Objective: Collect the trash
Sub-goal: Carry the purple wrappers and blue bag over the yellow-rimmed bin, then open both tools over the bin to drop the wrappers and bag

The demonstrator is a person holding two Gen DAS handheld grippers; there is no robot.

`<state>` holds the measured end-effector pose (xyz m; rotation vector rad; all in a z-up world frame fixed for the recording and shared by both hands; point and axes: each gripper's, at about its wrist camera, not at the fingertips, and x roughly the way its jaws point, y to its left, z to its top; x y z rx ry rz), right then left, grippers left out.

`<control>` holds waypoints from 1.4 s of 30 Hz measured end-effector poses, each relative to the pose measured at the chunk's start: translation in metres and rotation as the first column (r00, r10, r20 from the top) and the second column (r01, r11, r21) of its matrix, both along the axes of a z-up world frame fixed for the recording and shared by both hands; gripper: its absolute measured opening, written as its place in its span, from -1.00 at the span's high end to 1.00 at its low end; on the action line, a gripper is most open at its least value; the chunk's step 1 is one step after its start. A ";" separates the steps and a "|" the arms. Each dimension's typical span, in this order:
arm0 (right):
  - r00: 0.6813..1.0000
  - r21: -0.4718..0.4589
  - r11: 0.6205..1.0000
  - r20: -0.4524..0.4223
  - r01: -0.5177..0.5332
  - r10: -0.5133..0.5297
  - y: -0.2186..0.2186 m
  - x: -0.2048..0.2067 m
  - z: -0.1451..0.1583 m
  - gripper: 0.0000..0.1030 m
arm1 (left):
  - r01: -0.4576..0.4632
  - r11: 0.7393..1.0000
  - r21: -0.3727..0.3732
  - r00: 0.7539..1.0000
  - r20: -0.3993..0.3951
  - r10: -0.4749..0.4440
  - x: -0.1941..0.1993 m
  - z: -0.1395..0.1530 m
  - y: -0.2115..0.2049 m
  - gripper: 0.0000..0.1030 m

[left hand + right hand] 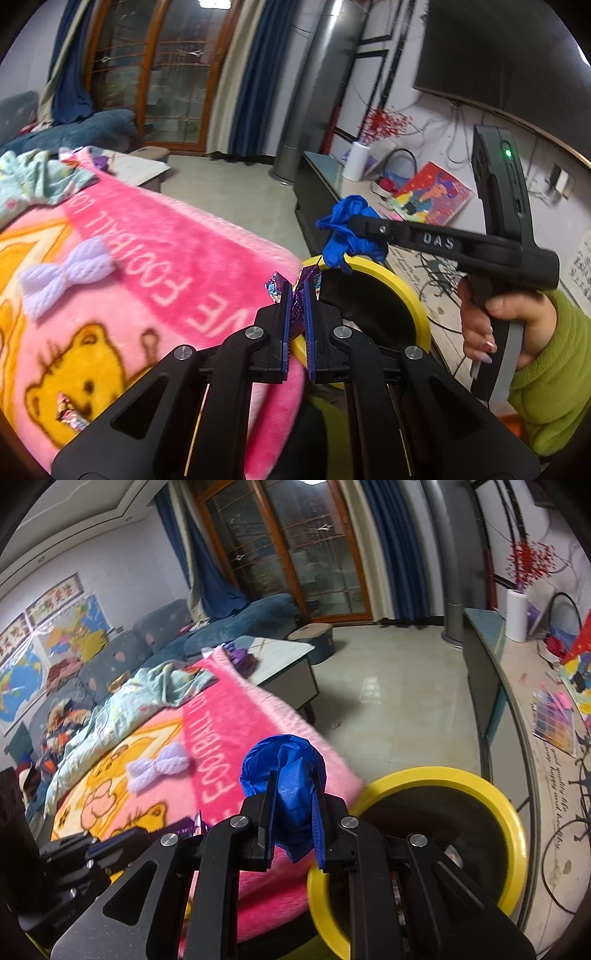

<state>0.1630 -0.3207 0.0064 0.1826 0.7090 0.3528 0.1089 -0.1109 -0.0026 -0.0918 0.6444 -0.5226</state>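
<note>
My left gripper is shut on a purple foil wrapper, held over the edge of the pink blanket next to the yellow-rimmed black bin. My right gripper is shut on a crumpled blue glove, held at the bin's rim; in the left wrist view the right gripper holds the glove just above the bin. Another foil wrapper lies on the blanket at lower left.
A lilac knitted bow and a pale green cloth lie on the blanket. A low white table stands beyond it. A long counter with clutter runs along the right wall. Tiled floor lies between.
</note>
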 end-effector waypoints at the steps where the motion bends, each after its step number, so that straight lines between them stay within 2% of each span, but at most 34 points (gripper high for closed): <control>1: 1.000 0.005 1.000 0.000 0.015 -0.015 -0.007 0.000 0.000 0.70 | 0.009 1.000 0.003 1.000 0.003 -0.009 0.000 -0.001 -0.004 0.94; 16: 0.983 0.039 0.983 -0.049 0.181 -0.179 -0.087 -0.003 -0.010 0.70 | 0.170 0.985 0.038 0.985 0.006 -0.171 0.002 -0.018 -0.070 0.94; 30: 0.967 0.068 0.971 -0.136 0.228 -0.217 -0.122 0.001 -0.038 0.69 | 0.264 0.962 0.064 0.964 -0.035 -0.262 0.009 -0.037 -0.109 0.94; 39: 0.961 0.071 0.972 -0.185 0.223 -0.207 -0.122 0.006 -0.050 0.65 | 0.266 0.962 0.066 0.963 -0.063 -0.262 0.016 -0.044 -0.118 0.93; 41: 0.959 0.068 0.972 -0.192 0.223 -0.207 -0.122 0.007 -0.051 0.57 | 0.260 0.963 0.063 0.964 -0.069 -0.256 0.018 -0.045 -0.118 0.82; 42: 0.959 0.068 0.972 -0.194 0.223 -0.206 -0.122 0.008 -0.051 0.56 | 0.257 0.964 0.061 0.965 -0.073 -0.253 0.020 -0.044 -0.119 0.65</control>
